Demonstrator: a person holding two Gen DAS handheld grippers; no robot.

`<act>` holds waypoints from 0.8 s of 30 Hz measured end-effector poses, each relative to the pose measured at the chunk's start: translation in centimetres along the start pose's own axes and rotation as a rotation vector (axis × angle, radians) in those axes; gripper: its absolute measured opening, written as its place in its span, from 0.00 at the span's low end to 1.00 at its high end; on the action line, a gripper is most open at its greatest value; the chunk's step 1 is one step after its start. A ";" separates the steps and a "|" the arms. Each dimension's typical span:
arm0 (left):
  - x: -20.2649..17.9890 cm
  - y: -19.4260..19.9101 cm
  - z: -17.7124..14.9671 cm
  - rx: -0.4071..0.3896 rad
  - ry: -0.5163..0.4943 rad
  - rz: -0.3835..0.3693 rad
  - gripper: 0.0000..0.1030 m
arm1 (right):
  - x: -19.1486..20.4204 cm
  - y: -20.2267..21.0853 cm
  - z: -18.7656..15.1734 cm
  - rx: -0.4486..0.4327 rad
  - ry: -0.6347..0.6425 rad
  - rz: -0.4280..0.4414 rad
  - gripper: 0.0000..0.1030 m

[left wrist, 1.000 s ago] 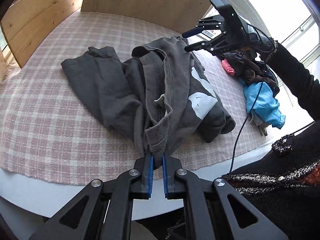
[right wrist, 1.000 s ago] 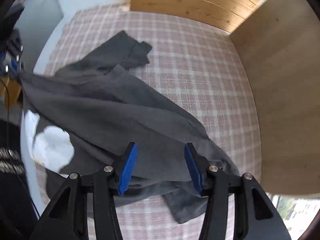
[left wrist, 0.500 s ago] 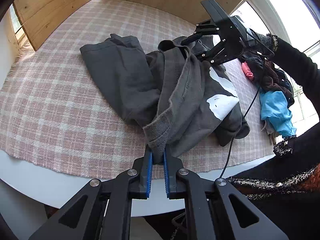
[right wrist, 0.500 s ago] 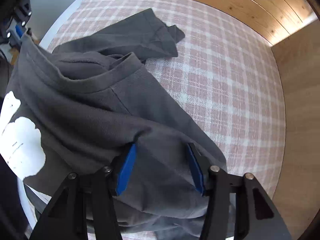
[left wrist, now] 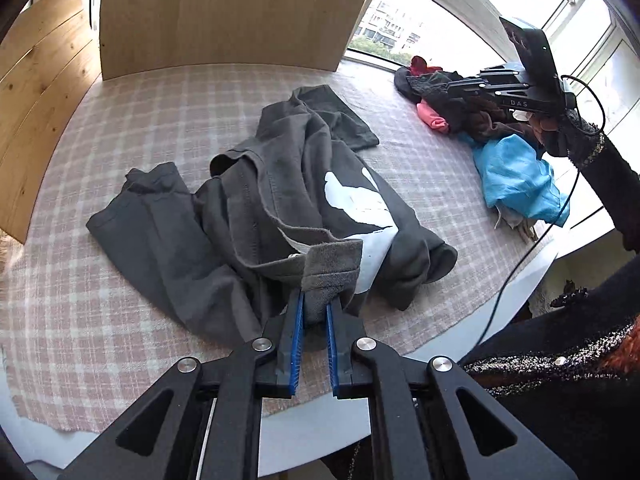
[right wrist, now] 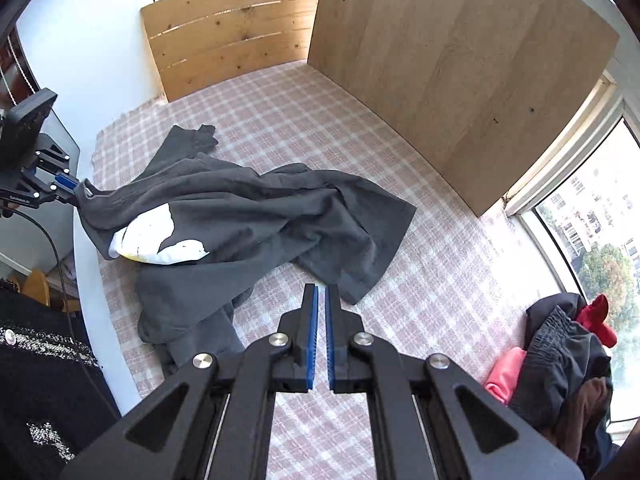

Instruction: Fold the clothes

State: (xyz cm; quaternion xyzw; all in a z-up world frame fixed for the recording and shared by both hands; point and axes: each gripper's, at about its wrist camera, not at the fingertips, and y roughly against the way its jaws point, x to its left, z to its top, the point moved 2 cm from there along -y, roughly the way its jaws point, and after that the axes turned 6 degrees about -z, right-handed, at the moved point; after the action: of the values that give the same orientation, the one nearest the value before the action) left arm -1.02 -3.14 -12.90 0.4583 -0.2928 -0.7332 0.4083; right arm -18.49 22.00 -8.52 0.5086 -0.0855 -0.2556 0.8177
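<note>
Your right hand-held gripper (right wrist: pixel 319 312) has let go of the crumpled dark grey T-shirt with a white print (left wrist: pixel 288 200) and pulled back over the pink checked cloth on the worktop (right wrist: pixel 420 264), its blue pads now pressed nearly together around nothing. Half a second ago those pads were spread wide over the fabric. Your left hand-held gripper (left wrist: pixel 314 312) still pinches the shirt's ribbed hem by the cloth's near edge, so the garment lies bunched and unfolded, needing a fresh right-side grasp.
</note>
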 end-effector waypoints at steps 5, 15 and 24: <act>0.9 -0.6 -0.4 0.012 0.037 -0.015 0.08 | 5.1 -5.9 3.3 0.042 0.133 0.163 0.40; 3.3 -1.5 -3.2 -0.060 0.167 0.023 0.08 | 12.8 -18.8 6.3 0.276 0.425 0.280 0.43; 3.4 -2.5 -3.4 -0.051 0.181 -0.003 0.08 | 13.2 -21.0 7.2 0.421 0.362 0.301 0.49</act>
State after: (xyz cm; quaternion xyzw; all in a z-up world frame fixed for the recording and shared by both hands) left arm 0.44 -5.07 -17.81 0.5125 -0.2353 -0.6966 0.4436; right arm -17.04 2.31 -25.15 0.6857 -0.0639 -0.0134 0.7250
